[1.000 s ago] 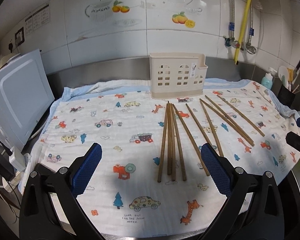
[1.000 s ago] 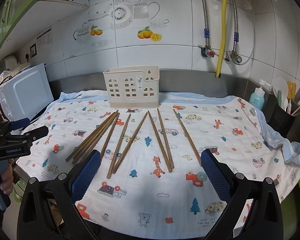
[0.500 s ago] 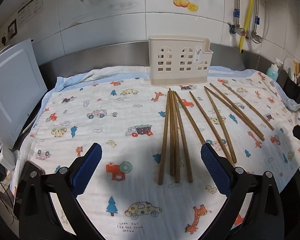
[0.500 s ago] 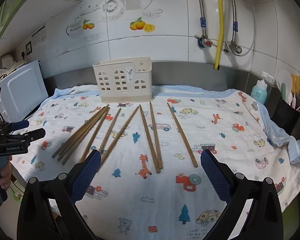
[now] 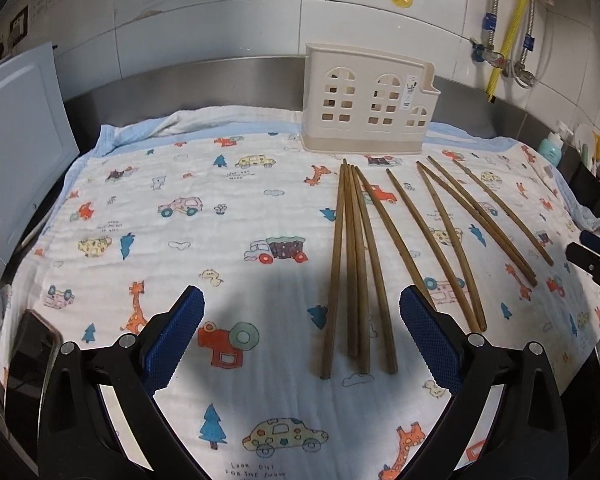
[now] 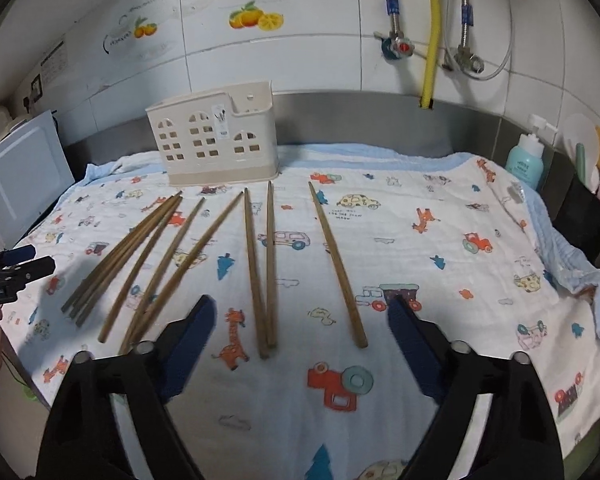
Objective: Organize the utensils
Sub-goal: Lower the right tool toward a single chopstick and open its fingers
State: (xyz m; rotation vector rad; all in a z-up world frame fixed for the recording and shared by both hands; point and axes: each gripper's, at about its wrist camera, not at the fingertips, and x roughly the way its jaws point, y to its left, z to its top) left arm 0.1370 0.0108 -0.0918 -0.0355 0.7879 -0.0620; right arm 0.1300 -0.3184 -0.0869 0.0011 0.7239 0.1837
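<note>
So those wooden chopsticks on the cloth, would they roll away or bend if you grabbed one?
Probably not bend: each chopstick lies straight and looks like stiff wood. Being thin and round-looking, one might roll if nudged, though the soft printed cloth should slow it. They look light, so a narrow stick could slip between wide pads.

A home kitchen: a steel counter (image 6: pixel 380 116) runs beneath a white tiled wall (image 6: pixel 320 52) bearing fruit decals (image 6: pixel 256 20). Above the counter's right end hang water valves (image 6: pixel 398 46) and a yellow hose (image 6: pixel 432 32); at its left end stands a white appliance (image 5: pixel 16 152), and at its right a soap bottle (image 6: pixel 525 162).
</note>
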